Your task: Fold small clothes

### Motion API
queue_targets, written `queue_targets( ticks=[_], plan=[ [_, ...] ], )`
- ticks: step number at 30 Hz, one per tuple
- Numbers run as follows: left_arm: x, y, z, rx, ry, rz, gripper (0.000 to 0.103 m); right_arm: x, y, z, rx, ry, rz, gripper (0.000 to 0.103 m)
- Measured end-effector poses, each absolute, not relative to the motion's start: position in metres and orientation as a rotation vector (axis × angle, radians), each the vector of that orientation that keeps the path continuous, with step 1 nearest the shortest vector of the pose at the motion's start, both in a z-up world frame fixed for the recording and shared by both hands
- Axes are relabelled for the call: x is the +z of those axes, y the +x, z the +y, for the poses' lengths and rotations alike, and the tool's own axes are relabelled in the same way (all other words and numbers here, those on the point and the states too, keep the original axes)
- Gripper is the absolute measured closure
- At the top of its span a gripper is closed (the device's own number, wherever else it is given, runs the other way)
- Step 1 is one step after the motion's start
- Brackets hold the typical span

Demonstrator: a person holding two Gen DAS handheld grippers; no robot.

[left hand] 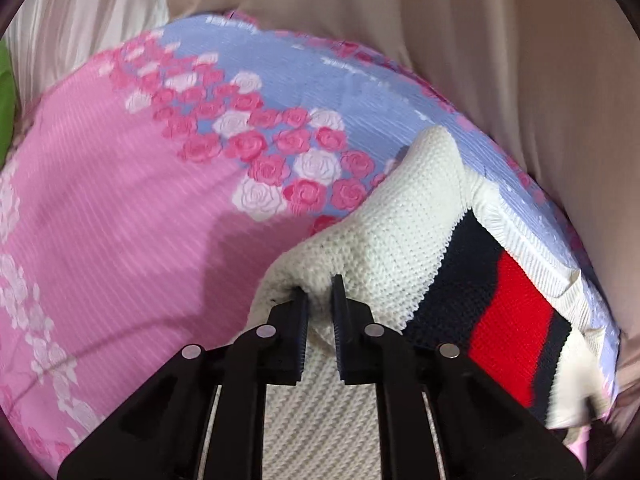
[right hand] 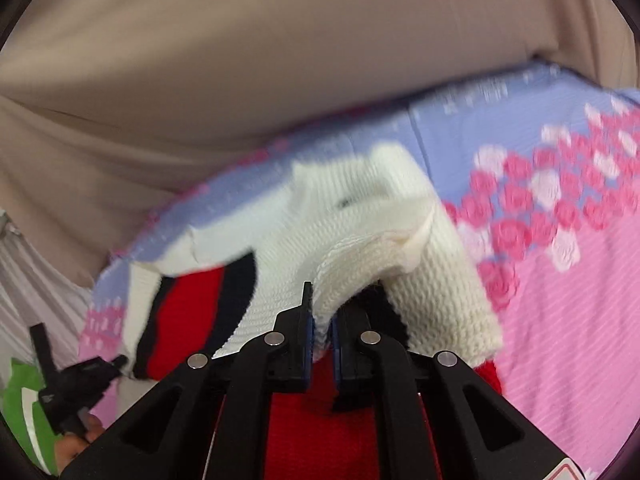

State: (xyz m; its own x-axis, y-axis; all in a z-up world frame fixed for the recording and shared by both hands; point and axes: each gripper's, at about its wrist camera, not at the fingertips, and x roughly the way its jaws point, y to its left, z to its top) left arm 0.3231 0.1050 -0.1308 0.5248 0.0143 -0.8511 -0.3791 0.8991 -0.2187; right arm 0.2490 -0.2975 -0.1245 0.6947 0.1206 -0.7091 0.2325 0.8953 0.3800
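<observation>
Left wrist view: our left gripper (left hand: 320, 290) pinches a bunched fold of the cream knit sweater (left hand: 384, 240), its two black fingers (left hand: 294, 328) drawn narrow with the wool caught between them. The sweater lies draped over the far right part of the floral bedspread (left hand: 120, 200), which is pink on the near side and lilac farther off, with a band of pink and white roses between. A navy and red stripe (left hand: 508, 312) crosses the knit to the right of the gripper, bordered by a ribbed cream hem (left hand: 520, 240). Beige curtain fabric (left hand: 400, 20) hangs behind the bed.

Right wrist view: our right gripper (right hand: 322, 304) is likewise closed narrowly on the sweater (right hand: 360, 208), holding a cream edge that arches up and over its fingertips. Red knit (right hand: 308, 420) hangs below, between the gripper's arms, and the stripe (right hand: 188, 312) shows again at left. The garment is lifted off the bedspread (right hand: 560, 320) at this grip; the view is blurred. At lower left we see the other gripper (right hand: 76, 376), with a hand (right hand: 76, 444) and a green sleeve (right hand: 32, 412) behind it; here its fingers lie just beside the sweater's edge.
</observation>
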Motion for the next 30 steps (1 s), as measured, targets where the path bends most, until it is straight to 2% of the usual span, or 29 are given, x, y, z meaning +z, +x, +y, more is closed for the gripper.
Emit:
queue_targets(
  ticks=[2,7,11,14,16,18,19,27,28,29,30],
  plan=[
    [-0.137,0.323,0.103,0.247,-0.399,1.013,0.090,-0.164,0.266,-0.301,-0.108,0.454,0.957,0.097],
    [-0.135,0.323,0.096,0.250,-0.331,1.010,0.090,-0.126,0.253,-0.292,-0.079,0.434,0.840,0.096],
    [-0.134,0.319,0.089,0.244,-0.279,1.011,0.090,-0.154,0.272,-0.282,-0.134,0.329,0.980,0.095],
    [-0.128,0.316,0.081,0.240,-0.238,1.009,0.090,-0.135,0.261,-0.277,-0.151,0.327,0.915,0.090],
    [-0.123,0.313,0.078,0.234,-0.215,1.000,0.090,-0.125,0.251,-0.275,-0.155,0.302,0.873,0.083],
    [-0.118,0.311,0.074,0.225,-0.194,1.000,0.089,-0.119,0.247,-0.275,-0.172,0.266,0.857,0.062],
    [-0.116,0.310,0.073,0.221,-0.188,0.999,0.089,-0.121,0.247,-0.278,-0.174,0.261,0.860,0.057],
    [-0.115,0.310,0.071,0.233,-0.167,1.013,0.087,-0.148,0.253,-0.291,-0.213,0.281,0.951,0.055],
    [-0.116,0.310,0.070,0.234,-0.164,1.015,0.087,-0.151,0.256,-0.288,-0.208,0.269,0.960,0.057],
    [-0.118,0.310,0.070,0.236,-0.160,1.019,0.087,-0.153,0.261,-0.283,-0.182,0.256,0.971,0.072],
    [-0.118,0.310,0.070,0.236,-0.158,1.020,0.087,-0.152,0.264,-0.279,-0.156,0.256,0.976,0.097]
  ],
)
